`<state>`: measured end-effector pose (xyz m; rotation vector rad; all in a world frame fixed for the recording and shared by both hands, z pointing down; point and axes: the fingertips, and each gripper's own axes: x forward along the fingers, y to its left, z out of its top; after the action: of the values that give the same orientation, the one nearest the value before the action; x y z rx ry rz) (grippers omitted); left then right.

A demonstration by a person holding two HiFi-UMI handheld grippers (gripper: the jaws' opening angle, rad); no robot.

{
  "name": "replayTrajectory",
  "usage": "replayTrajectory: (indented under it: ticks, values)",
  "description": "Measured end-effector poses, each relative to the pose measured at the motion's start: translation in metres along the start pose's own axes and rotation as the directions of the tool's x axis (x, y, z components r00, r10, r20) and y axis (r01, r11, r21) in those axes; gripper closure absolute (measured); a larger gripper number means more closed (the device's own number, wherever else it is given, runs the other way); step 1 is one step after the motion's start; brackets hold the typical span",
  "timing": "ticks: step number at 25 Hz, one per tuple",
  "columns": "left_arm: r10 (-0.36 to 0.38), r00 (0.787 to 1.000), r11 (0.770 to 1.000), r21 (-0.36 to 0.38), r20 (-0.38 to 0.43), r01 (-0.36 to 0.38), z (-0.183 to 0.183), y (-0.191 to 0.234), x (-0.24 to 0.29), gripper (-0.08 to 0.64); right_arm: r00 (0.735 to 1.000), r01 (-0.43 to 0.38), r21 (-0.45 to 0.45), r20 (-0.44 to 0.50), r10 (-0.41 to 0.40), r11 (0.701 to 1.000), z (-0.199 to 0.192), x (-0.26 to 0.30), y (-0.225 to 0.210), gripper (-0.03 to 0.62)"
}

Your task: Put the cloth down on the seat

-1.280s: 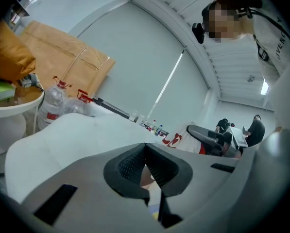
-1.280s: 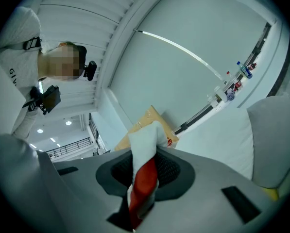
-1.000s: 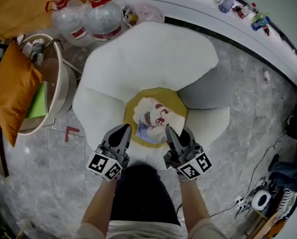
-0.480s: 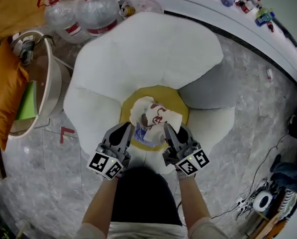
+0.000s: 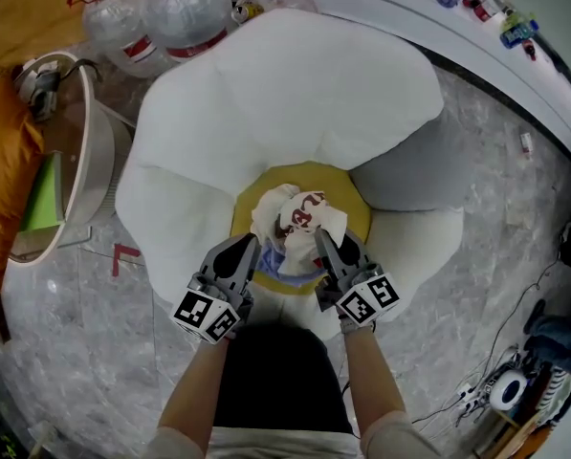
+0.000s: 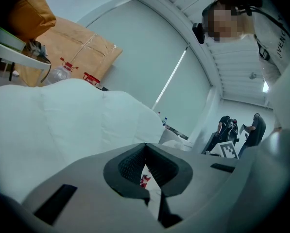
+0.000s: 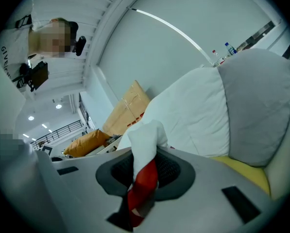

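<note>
Cloth [image 5: 299, 220]: white, red print, bunched over yellow seat [image 5: 356, 210]; contact unclear. Left gripper [image 5: 246, 249], right gripper [image 5: 321, 243]: jaws nearly closed, each pinching cloth. Change: grippers drawn closer, cloth gathered tighter. Release likely next.

head view steeply down over the seat [image 5: 309, 172]; gripper views low, close-up (cloth [image 5: 299, 220] common to all)
</note>
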<state>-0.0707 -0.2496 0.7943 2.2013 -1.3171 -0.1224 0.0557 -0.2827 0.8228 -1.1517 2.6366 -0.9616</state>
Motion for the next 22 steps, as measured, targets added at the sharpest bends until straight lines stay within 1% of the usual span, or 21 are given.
replayTrajectory:
  ticks: [5, 10, 12, 17, 20, 22]
  values:
    - [-0.007, 1.0, 1.0, 0.0, -0.01, 0.007, -0.019, 0.01, 0.002, 0.546, 0.998, 0.062, 0.021, -0.026, -0.061, 0.998, -0.023, -0.005, -0.028, 0.511]
    - [-0.01, 0.999, 1.0, 0.011, -0.038, 0.01, -0.033, 0.01, 0.005, 0.546, 0.99, 0.118, 0.02, -0.082, -0.116, 0.993, -0.047, -0.008, -0.052, 0.511]
    - [-0.014, 0.999, 1.0, 0.005, -0.044, 0.015, -0.039, 0.01, 0.006, 0.546, 0.987, 0.14, 0.038, -0.089, -0.136, 0.989, -0.054, -0.01, -0.062, 0.511]
    - [-0.025, 0.997, 1.0, -0.001, -0.073, 0.025, -0.054, 0.013, 0.013, 0.546, 0.976, 0.208, 0.086, -0.084, -0.201, 0.974, -0.066, -0.016, -0.086, 0.511]
    - [-0.042, 0.996, 0.999, 0.008, -0.083, 0.043, -0.061, 0.013, 0.017, 0.546, 0.964, 0.253, 0.082, -0.099, -0.245, 0.964, -0.072, -0.021, -0.1, 0.509]
    - [-0.042, 0.996, 0.999, 0.003, -0.085, 0.042, -0.062, 0.012, 0.019, 0.546, 0.955, 0.284, 0.076, -0.109, -0.276, 0.956, -0.075, -0.023, -0.109, 0.494]
